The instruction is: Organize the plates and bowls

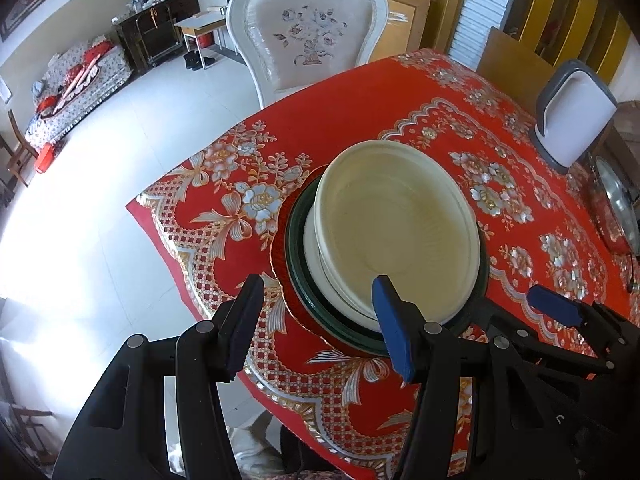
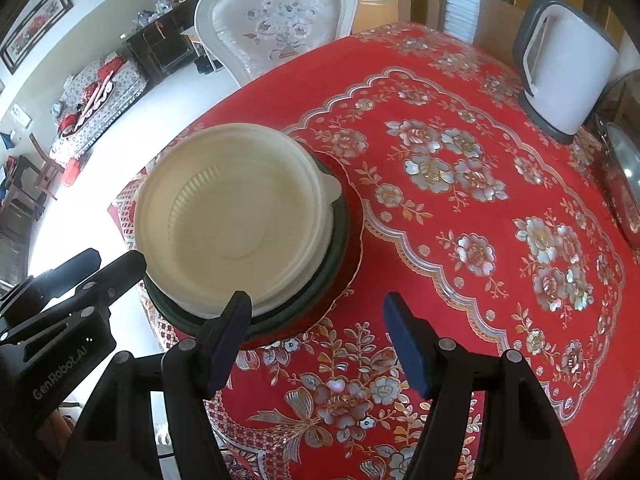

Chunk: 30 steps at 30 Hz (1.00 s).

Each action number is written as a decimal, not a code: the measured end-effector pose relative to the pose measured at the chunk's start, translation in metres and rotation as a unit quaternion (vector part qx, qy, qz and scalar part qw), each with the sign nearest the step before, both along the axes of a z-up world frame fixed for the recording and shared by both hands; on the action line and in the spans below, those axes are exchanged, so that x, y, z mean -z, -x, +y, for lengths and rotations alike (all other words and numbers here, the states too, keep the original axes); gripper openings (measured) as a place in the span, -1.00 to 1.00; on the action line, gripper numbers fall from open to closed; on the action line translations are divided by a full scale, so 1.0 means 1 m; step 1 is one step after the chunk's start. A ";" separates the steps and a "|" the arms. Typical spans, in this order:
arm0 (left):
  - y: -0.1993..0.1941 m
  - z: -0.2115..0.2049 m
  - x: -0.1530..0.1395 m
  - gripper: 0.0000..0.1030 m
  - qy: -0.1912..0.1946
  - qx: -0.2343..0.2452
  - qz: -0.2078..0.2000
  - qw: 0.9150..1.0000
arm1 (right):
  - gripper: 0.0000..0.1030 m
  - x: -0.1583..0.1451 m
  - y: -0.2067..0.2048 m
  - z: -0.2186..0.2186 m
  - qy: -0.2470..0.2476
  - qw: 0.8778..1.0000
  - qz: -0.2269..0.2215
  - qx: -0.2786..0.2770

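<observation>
**Stack sits between 2 spread grippers**

The cream bowl tops a pile of a white plate, a dark green plate and a red plate, near the worktop corner by the white chair. The left gripper has its jaws wide and empty, the stack straight ahead, its right finger over the near rim. The right gripper is equally wide and empty, with the stack ahead-left. The left looks nearer. The stack is round, with no long axis.
</observation>
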<state>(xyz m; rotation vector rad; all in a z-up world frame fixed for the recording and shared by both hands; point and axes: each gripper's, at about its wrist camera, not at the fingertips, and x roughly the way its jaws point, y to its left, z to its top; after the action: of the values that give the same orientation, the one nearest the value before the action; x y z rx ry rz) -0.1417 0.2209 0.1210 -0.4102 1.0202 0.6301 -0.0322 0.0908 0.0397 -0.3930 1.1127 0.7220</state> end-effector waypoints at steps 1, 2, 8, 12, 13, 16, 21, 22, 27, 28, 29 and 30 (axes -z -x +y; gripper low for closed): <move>0.000 -0.001 0.000 0.10 -0.002 0.001 0.000 1.000 | 0.33 0.000 0.000 0.000 0.000 1.000 0.001 -0.001; 0.000 -0.002 0.000 0.10 -0.002 0.002 0.001 1.000 | 0.33 0.000 0.000 0.000 0.000 1.000 0.001 -0.002; -0.001 -0.003 0.000 0.10 0.001 0.010 -0.001 1.000 | 0.33 -0.001 0.002 0.000 0.001 1.000 -0.001 -0.005; -0.002 -0.004 0.000 0.10 0.002 0.015 0.000 1.000 | 0.33 -0.001 0.002 0.000 0.001 1.000 0.001 -0.004; -0.002 -0.004 0.000 0.10 0.001 0.016 0.000 1.000 | 0.33 0.000 0.002 -0.001 0.001 1.000 0.001 -0.005; -0.003 -0.005 -0.001 0.10 -0.003 0.019 0.001 1.000 | 0.33 0.001 0.002 -0.001 0.002 1.000 0.003 -0.005; -0.003 -0.007 -0.002 0.10 -0.004 0.025 -0.001 1.000 | 0.33 0.001 0.000 -0.002 0.004 1.000 0.002 -0.005; -0.003 -0.007 -0.002 0.10 -0.003 0.027 -0.001 1.000 | 0.33 0.001 0.000 -0.002 0.003 1.000 0.001 -0.004; -0.005 -0.009 -0.003 0.10 -0.002 0.033 -0.005 0.999 | 0.33 -0.002 -0.001 -0.003 0.001 1.000 -0.001 -0.002; -0.005 -0.009 -0.003 0.10 -0.001 0.035 -0.006 0.999 | 0.33 -0.002 -0.001 -0.003 0.001 1.000 -0.001 -0.002; -0.005 -0.008 -0.003 0.10 0.001 0.037 -0.008 0.999 | 0.33 -0.002 -0.001 -0.003 0.000 1.000 0.000 -0.002; -0.005 -0.008 -0.004 0.10 0.002 0.039 -0.011 0.999 | 0.33 -0.002 -0.001 -0.004 0.000 1.000 0.001 -0.001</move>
<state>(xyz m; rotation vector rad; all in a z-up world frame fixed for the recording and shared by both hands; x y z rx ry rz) -0.1372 0.2126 0.1250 -0.3777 1.0116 0.5536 -0.0308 0.0870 0.0414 -0.3938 1.1133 0.7245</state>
